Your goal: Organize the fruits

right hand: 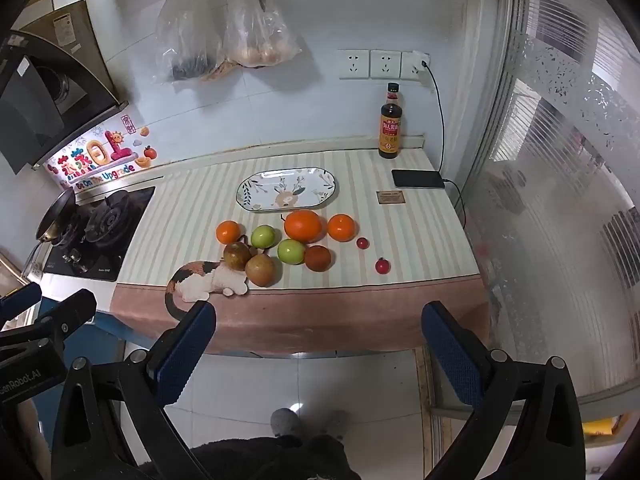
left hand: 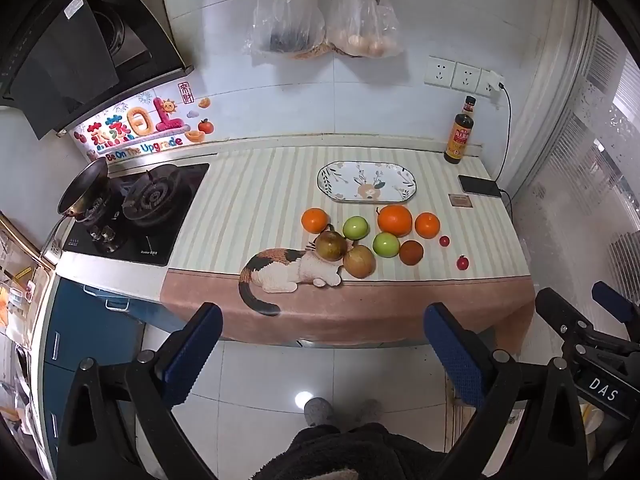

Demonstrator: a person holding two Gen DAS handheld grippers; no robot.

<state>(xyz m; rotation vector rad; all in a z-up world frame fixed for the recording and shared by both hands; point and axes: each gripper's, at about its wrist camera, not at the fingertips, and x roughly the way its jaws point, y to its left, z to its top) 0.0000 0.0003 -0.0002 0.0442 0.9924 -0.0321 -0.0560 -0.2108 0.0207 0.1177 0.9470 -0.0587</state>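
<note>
Several fruits lie on the striped cloth: a large orange [left hand: 395, 220] [right hand: 303, 225], two smaller oranges [left hand: 315, 220] [left hand: 427, 225], two green apples [left hand: 355, 227] [left hand: 386, 245], two brown pears [left hand: 329, 246] [left hand: 359, 261], a dark red-brown fruit [left hand: 411, 252] and two cherry tomatoes [left hand: 444, 241] [left hand: 463, 263]. An empty oval patterned plate [left hand: 366, 182] [right hand: 285, 189] sits behind them. My left gripper [left hand: 322, 344] is open and empty, held in front of the counter edge. My right gripper [right hand: 318, 340] is open and empty, also short of the counter.
A gas stove [left hand: 136, 216] with a pan [left hand: 82, 188] is at the left. A sauce bottle [left hand: 460, 132], a charging phone [left hand: 479, 186] and a small card [left hand: 460, 200] sit at the back right. Plastic bags [left hand: 324, 12] and scissors hang on the wall. A window [right hand: 560, 160] bounds the right.
</note>
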